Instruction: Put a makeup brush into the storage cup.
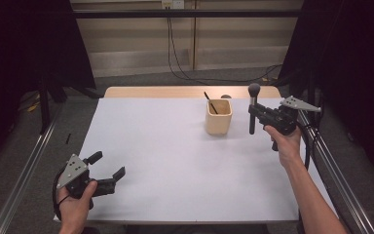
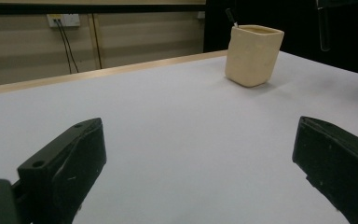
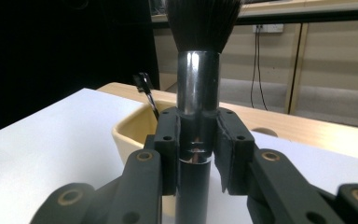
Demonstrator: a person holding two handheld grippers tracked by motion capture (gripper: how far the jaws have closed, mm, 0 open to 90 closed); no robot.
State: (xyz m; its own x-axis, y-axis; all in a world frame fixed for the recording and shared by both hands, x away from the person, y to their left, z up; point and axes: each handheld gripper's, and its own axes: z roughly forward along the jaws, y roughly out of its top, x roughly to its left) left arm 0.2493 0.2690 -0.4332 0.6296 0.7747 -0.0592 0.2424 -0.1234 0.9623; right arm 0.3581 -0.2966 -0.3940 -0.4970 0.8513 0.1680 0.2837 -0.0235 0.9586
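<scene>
Makeup brush point(image 1: 252, 108): upright in my right gripper point(image 1: 253, 111), dark bristle head up, handle hanging below the jaws, lifted above the table point(image 1: 175, 161) just to the right of the cup.
Right arm: my forearm runs in from the bottom right corner of the high view, and my right hand point(image 1: 286, 142) wraps the grip from below and holds the tool above the right part of the table.
Right gripper state: clamped on the brush; in the right gripper view point(image 3: 196, 154) both pads press the shiny metal collar point(image 3: 197, 100) from either side, and the bristles point(image 3: 201, 21) rise straight above them.
Cup point(image 1: 218, 117): cream, squarish, standing on the white tabletop toward the far edge; a thin dark brush point(image 1: 210, 103) leans inside it. In the right gripper view the cup point(image 3: 135, 130) sits behind my jaws and to their left.
Left arm: low at the near left corner, my left hand point(image 1: 75, 202) around the grip.
Left gripper point(image 1: 108, 167) state: jaws spread wide with nothing between them, pointing across the table toward the cup point(image 2: 253, 55), well apart from it.
</scene>
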